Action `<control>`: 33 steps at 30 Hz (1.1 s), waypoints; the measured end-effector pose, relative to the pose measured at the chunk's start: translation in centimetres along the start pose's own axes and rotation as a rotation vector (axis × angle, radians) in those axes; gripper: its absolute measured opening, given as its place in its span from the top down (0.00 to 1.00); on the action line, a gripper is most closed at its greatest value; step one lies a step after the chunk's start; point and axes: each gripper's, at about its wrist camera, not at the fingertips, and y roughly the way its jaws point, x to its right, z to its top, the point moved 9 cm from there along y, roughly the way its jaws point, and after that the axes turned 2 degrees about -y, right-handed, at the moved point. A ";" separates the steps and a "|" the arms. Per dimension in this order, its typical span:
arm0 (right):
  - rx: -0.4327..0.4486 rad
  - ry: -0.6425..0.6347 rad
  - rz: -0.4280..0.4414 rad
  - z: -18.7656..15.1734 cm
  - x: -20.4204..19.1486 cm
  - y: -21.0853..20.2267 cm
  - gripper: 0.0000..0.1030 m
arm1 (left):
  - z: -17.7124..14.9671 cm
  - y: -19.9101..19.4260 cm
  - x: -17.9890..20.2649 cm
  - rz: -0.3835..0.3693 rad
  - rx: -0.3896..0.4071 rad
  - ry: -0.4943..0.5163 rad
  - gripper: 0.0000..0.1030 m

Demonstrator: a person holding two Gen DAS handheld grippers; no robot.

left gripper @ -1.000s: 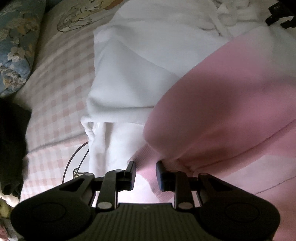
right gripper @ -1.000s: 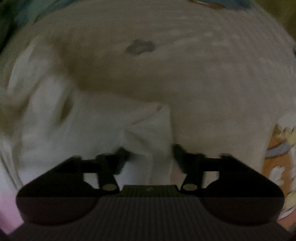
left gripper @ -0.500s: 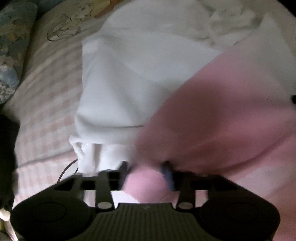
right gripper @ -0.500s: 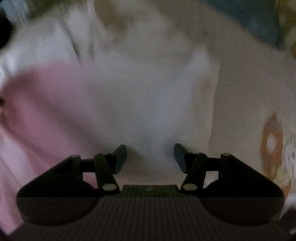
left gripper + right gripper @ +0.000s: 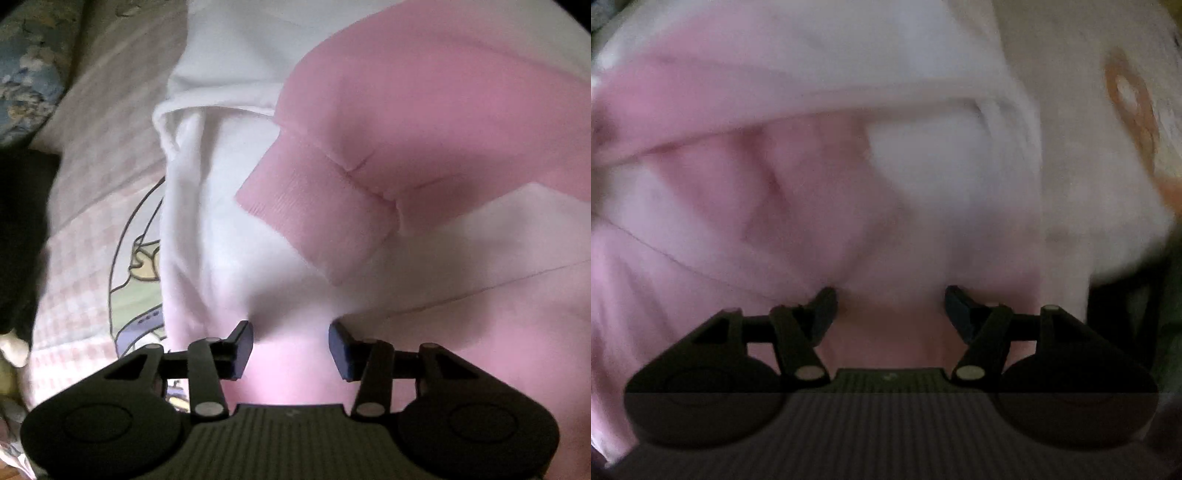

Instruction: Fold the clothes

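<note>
A pink and white sweatshirt point(image 5: 424, 110) lies on the bed. Its pink sleeve with a ribbed cuff point(image 5: 314, 214) lies folded across the white and pale pink body. My left gripper point(image 5: 291, 345) is open just above the pale pink fabric, below the cuff, holding nothing. In the blurred right wrist view the same garment point(image 5: 757, 166) fills the frame. My right gripper point(image 5: 890, 310) is open over the pink fabric, holding nothing.
A pink checked bedsheet point(image 5: 92, 184) with a cartoon print point(image 5: 140, 266) lies to the left of the garment. A floral pillow point(image 5: 26, 66) sits at the far left, with a dark object point(image 5: 18, 240) below it. Cartoon-printed bedding point(image 5: 1130, 103) shows at the right.
My left gripper has opened and let go of the pink sleeve, which now lies across the garment. My right gripper has swung from the white part over the pink fabric, staying open.
</note>
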 end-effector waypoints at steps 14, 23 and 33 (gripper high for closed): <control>0.460 -0.009 0.196 36.2 -0.9 -4.9 0.34 | 0.5 1.4 -0.6 -0.047 -0.037 -0.118 0.51; 0.192 0.241 0.196 44.2 -1.1 8.7 0.31 | 0.6 1.9 -1.0 -0.063 -0.012 -0.142 0.48; 0.677 0.031 0.281 36.6 -3.1 -9.3 0.81 | 1.6 2.5 -0.9 -0.082 -0.037 -0.158 0.46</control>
